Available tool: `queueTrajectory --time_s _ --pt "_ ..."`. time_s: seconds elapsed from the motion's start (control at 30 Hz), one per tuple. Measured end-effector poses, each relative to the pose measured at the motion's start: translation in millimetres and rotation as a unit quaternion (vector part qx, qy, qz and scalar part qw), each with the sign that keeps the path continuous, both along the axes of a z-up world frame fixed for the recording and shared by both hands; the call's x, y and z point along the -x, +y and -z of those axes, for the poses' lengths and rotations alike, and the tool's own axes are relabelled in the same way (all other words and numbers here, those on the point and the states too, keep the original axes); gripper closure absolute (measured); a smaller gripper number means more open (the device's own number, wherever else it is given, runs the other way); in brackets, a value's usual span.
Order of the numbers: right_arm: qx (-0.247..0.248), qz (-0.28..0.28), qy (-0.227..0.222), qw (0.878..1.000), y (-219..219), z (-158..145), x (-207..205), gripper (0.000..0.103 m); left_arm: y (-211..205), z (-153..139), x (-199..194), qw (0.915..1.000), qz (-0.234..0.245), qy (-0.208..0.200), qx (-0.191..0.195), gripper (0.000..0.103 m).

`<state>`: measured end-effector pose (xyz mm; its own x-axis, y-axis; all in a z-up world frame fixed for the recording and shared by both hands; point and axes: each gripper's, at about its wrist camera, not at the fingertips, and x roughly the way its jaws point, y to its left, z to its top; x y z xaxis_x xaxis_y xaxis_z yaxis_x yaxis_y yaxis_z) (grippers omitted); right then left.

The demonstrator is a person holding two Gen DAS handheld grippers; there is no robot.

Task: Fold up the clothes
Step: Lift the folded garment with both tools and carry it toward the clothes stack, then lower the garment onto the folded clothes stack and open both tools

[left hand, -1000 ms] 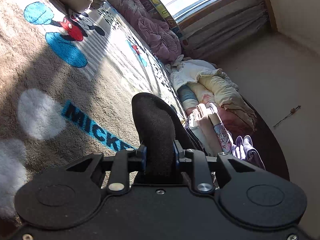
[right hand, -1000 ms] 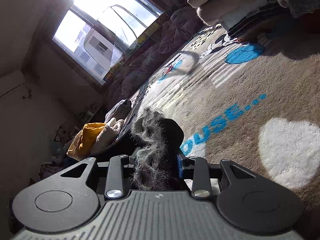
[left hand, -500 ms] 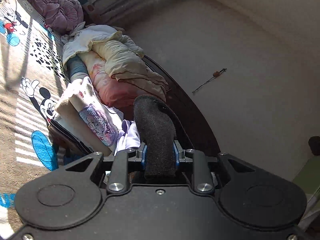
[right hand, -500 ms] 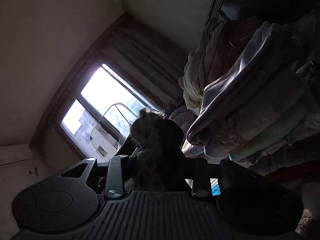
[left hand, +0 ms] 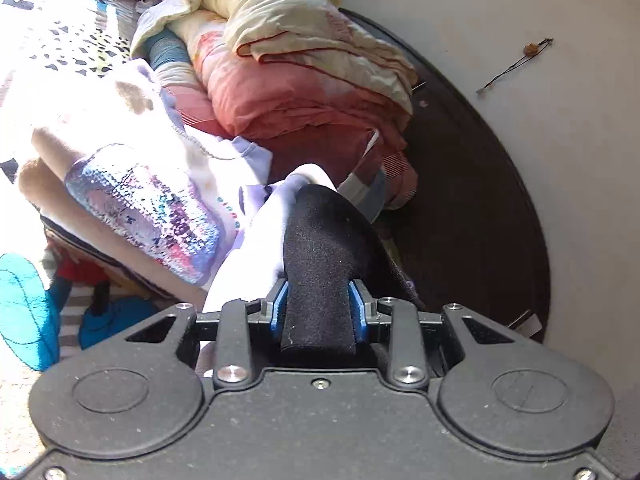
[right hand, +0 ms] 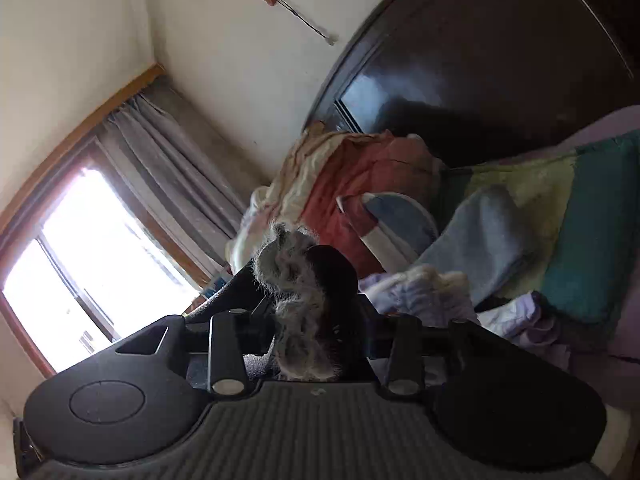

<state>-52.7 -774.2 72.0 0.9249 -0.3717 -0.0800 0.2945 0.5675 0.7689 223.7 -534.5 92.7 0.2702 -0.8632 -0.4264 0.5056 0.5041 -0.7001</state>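
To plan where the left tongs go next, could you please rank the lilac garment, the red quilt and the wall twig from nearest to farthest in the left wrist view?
1. Lilac garment: just left of the left tongs.
2. Red quilt: ahead, against the headboard.
3. Wall twig: upper right, beyond the headboard.

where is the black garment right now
The black garment is clamped in the left tool, bottom centre of the left wrist view, beside a pale lilac cloth and before the dark headboard.
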Motion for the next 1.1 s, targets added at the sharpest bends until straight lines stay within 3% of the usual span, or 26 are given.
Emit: queueTrajectory --time_s 0.03,0.1,0.13,0.17,0.23,0.27,0.3,0.33,0.5,0.57,0.8,0.93,1.1 --pt "-0.009 0.007 0.026 1.0 -6.5 12.1 -9.4 0.065 -2.9 10.5 0.2 1.0 0.002 -0.003 -0.007 0.067" --pt "-0.025 0.02 0.079 0.996 -19.4 36.2 -28.2 0.064 2.6 13.7 1.6 0.9997 0.002 -0.012 0.02 0.064" --pt "-0.02 0.023 0.094 0.995 -22.2 38.5 -33.1 0.063 5.1 12.9 2.2 0.9994 0.0 -0.017 0.029 0.058" --pt "-0.013 0.02 0.091 0.996 -23.6 34.6 -32.7 0.058 8.4 9.9 3.9 0.9991 -0.005 -0.026 0.034 0.049" --pt "-0.024 0.009 0.071 0.997 -28.2 31.1 -28.7 0.054 17.5 4.0 11.8 0.998 -0.015 -0.047 0.039 0.045" --pt "-0.018 0.01 0.067 0.998 -25.7 27.0 -25.5 0.047 23.5 1.2 17.1 0.9971 -0.017 -0.062 0.041 0.039" --pt "-0.002 0.015 0.066 0.998 -21.6 21.0 -21.9 0.036 29.5 -1.5 22.5 0.996 -0.019 -0.077 0.042 0.038" --pt "0.019 0.026 0.068 0.997 -15.6 14.2 -16.4 0.032 35.5 -4.3 27.8 0.9946 -0.02 -0.092 0.043 0.037" --pt "0.099 0.056 0.066 0.991 19.8 -7.4 28.3 0.03 71.8 -9.1 55.6 0.9885 -0.015 -0.141 0.052 0.032" --pt "0.116 0.051 0.073 0.989 33.3 -10.5 41.2 0.029 84.7 -6.8 69.6 0.9876 -0.012 -0.15 0.045 0.022" --pt "0.115 -0.002 0.111 0.987 99.1 -8.4 73.1 0.002 118.1 -7.1 125.5 0.9826 0.004 -0.185 -0.011 0.005" --pt "0.109 -0.024 0.127 0.986 138.0 -12.6 86.9 0.001 135.9 -8.6 157.7 0.9773 0.012 -0.206 -0.045 0.001" --pt "0.113 -0.01 0.215 0.97 171.9 -30.6 89.0 0.001 143.6 -26.5 192.7 0.9573 -0.024 -0.266 -0.11 0.0"
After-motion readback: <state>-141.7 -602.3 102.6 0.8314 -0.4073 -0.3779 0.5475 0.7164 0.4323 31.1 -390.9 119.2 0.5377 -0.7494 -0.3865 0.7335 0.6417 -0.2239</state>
